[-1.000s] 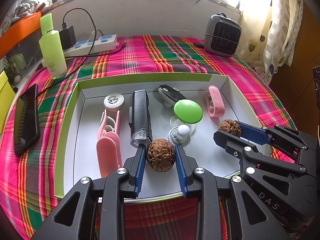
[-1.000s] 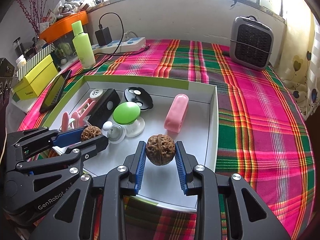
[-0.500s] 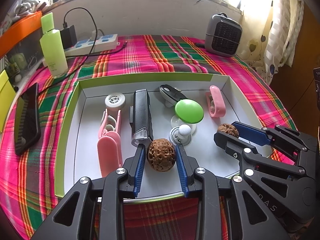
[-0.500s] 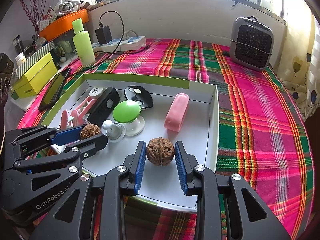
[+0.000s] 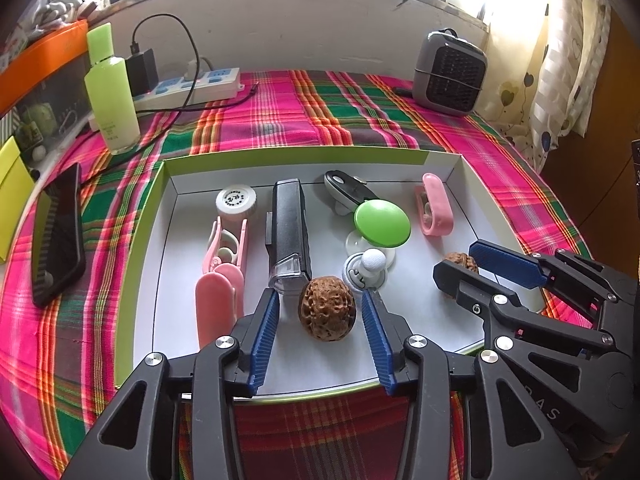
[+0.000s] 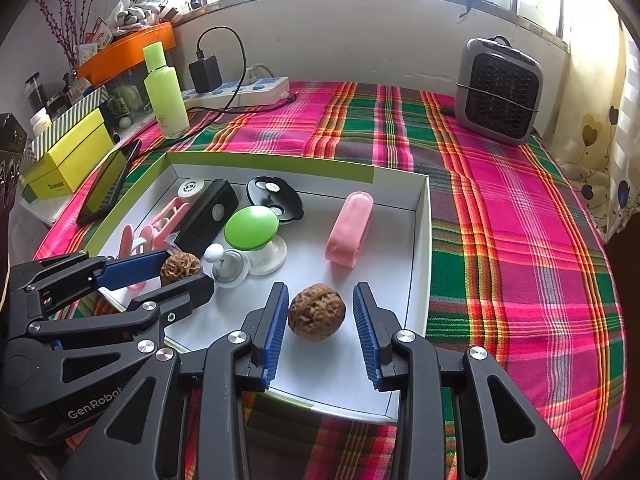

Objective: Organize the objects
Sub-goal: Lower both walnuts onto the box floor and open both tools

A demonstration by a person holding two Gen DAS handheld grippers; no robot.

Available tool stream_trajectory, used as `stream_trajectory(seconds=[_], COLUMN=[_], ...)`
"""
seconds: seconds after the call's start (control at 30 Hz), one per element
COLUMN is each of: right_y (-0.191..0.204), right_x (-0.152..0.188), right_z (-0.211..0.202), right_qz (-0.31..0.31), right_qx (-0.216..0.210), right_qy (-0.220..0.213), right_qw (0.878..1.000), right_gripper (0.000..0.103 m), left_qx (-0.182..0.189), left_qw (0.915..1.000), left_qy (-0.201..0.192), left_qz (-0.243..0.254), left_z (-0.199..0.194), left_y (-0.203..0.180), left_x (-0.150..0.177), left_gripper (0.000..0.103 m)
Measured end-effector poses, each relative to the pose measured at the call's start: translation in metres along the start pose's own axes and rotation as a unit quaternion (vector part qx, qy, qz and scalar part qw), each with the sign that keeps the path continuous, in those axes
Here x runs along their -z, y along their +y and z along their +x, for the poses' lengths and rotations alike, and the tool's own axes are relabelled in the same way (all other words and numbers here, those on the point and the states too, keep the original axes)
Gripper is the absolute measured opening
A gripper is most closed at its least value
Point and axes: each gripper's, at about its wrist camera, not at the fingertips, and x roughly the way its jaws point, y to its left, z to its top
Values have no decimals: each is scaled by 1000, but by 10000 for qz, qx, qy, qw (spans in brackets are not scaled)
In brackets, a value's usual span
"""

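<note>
Resting freed at lower centre, each walnut (image 5: 327, 309) (image 6: 317, 314) is flanked, untouched, by a claw: left claw (image 5: 320, 316) and right claw (image 6: 320, 318) have just been opening, pads clear. Walnuts were set inside the white tray (image 5: 152, 280), gathered beside the other oddments.

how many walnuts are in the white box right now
2. One walnut lies on the box floor between the left gripper's open jaws; the other walnut lies between the right gripper's. Neither is gripped.
</note>
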Motion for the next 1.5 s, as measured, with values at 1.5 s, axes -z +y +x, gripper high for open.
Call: stream_trajectory(seconds=[1.5], right_y=[15], right_x=[22], right_z=[-47], right_qz=[169], right_qx=[71], right_qy=[-536], right_qw=[9984], right_gripper=[36], left_qx=[-295], left_qw=[9971], left_qy=[-694], left_qz=[-101], left_z=[-55], left_y=[4], left_x=[33], left_gripper=[42])
